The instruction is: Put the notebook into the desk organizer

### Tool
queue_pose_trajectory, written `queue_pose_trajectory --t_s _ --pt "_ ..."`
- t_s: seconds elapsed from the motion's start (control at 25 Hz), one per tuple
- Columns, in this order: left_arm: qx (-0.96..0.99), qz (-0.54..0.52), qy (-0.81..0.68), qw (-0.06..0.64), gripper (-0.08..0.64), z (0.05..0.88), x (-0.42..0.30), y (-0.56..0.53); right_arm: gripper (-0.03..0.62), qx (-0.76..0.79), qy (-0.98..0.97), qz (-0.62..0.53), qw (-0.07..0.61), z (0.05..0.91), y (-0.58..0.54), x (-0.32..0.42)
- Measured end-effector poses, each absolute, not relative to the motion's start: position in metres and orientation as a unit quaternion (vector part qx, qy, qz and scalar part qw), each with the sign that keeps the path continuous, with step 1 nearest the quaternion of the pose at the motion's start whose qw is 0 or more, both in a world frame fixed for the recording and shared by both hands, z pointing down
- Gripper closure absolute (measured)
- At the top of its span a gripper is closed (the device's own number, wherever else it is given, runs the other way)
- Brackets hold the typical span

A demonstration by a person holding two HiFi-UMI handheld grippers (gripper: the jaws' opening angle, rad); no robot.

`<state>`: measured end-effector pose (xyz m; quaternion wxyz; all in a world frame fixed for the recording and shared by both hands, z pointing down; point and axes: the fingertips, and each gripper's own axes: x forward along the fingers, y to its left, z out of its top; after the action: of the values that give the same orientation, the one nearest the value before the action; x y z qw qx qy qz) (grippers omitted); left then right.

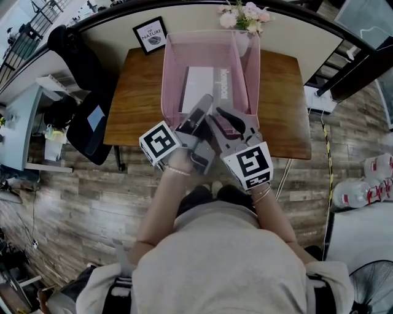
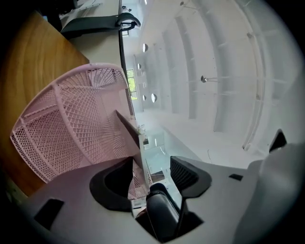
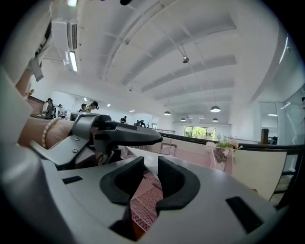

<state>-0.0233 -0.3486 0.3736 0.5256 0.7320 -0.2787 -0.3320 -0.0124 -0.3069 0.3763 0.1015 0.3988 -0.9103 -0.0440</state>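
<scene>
A pink mesh desk organizer (image 1: 171, 73) stands on the wooden table (image 1: 138, 101). A white notebook (image 1: 198, 88) rests in its left compartment, beside a pink lettered cover (image 1: 224, 83). Both grippers hang over the organizer's near wall. My left gripper (image 1: 202, 107) (image 2: 152, 169) is open. A thin upright edge (image 2: 136, 143) runs up between its pads without touching them; whether it is the notebook or a divider I cannot tell. My right gripper (image 1: 224, 116) (image 3: 151, 176) stands open a little, with only pink mesh (image 3: 145, 202) showing through the gap.
A framed sign (image 1: 150, 35) and a bunch of flowers (image 1: 245, 15) stand at the table's far edge. At the left, a black chair with a jacket (image 1: 86, 92) is next to the table. Water bottles (image 1: 368, 184) sit on the floor at the right.
</scene>
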Motion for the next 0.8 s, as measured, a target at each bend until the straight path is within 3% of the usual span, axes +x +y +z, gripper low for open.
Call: queue_pose_trajectory --t_s 0.32,0.8 --pt "0.727 -0.342 -0.263 0.534 0.308 0.37 -0.024 -0.343 0.43 0.403 -0.905 -0.06 0.125 0.383 -0.311 -0.015" --pt "0.722 -0.327 -0.247 0.558 0.318 0.392 -0.026 -0.316 0.449 0.427 -0.894 -0.033 0.128 0.396 -0.327 -0.004"
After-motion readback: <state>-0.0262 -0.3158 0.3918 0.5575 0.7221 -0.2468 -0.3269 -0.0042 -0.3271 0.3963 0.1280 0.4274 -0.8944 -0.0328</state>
